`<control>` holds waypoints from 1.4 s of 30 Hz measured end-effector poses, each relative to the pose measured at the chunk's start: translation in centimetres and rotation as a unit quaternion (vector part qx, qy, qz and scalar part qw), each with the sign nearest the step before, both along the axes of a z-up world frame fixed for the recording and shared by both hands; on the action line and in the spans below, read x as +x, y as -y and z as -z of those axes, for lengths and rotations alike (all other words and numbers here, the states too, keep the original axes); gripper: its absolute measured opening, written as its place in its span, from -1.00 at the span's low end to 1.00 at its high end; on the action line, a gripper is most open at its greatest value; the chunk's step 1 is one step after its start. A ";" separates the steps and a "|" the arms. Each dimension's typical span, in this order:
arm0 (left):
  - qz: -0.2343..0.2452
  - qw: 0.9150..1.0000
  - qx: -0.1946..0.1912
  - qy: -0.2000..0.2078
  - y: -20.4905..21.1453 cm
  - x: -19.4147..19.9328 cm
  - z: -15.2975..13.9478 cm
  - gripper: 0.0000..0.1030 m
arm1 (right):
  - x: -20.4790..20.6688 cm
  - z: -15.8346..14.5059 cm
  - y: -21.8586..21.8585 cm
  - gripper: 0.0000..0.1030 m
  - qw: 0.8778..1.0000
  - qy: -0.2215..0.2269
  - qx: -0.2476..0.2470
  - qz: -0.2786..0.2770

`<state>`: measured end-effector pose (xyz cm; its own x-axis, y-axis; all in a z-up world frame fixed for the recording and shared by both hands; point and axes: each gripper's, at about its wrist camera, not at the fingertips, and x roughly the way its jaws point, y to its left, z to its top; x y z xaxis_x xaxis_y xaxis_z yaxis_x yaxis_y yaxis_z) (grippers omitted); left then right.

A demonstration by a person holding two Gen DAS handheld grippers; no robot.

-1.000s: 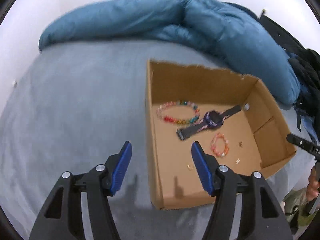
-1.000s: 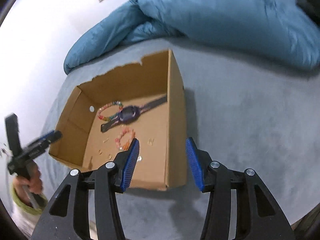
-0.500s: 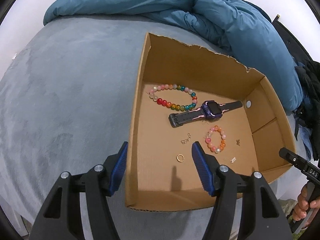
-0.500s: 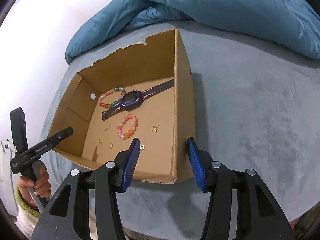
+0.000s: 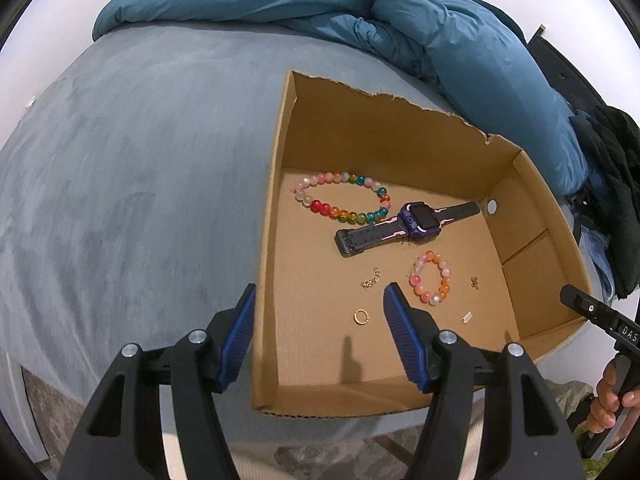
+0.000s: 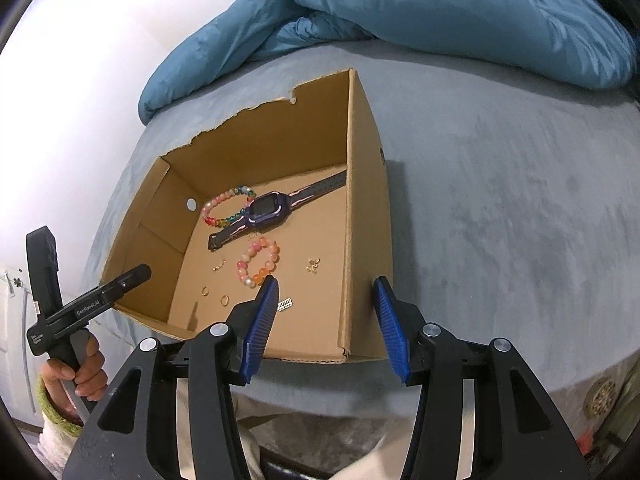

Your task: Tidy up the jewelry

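Both tongs, left and right, have closed in on the box, jaws apart and empty. Inside it, beside the watch, lies the small bead bracelet: light, slippery, best pinched across its beads.

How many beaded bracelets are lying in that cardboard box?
2. The larger rainbow bracelet lies toward the far wall of the box, beside the watch. The smaller pink-orange bracelet lies nearer, on the watch's other side. Nothing seems hidden.
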<state>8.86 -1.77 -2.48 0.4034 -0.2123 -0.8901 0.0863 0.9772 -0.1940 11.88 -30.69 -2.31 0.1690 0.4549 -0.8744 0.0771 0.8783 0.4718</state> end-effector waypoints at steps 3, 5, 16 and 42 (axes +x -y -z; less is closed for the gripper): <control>0.009 1.000 0.006 0.011 0.3 -0.6 0.4 0.18 | -0.6 1.2 -0.2 -0.06 1.000 -0.001 -0.001 0.007; 0.015 0.999 0.014 0.033 0.5 -1.1 0.3 0.18 | -0.8 1.4 -0.1 -0.06 1.000 0.012 0.005 0.019; 0.013 0.985 0.003 0.170 -0.8 -6.7 -4.9 0.52 | -6.4 -3.4 -0.2 0.39 0.986 0.122 -0.047 0.099; 0.011 0.963 0.062 0.262 1.2 -13.9 -8.0 0.89 | -12.7 -11.2 -5.0 0.85 0.937 0.283 -0.190 0.075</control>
<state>-5.07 -2.99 5.55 0.8001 -0.1314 -0.5853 0.1613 0.9869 -0.0010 -0.81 -25.71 8.85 0.6912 0.0624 -0.7200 0.0446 0.9907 0.1288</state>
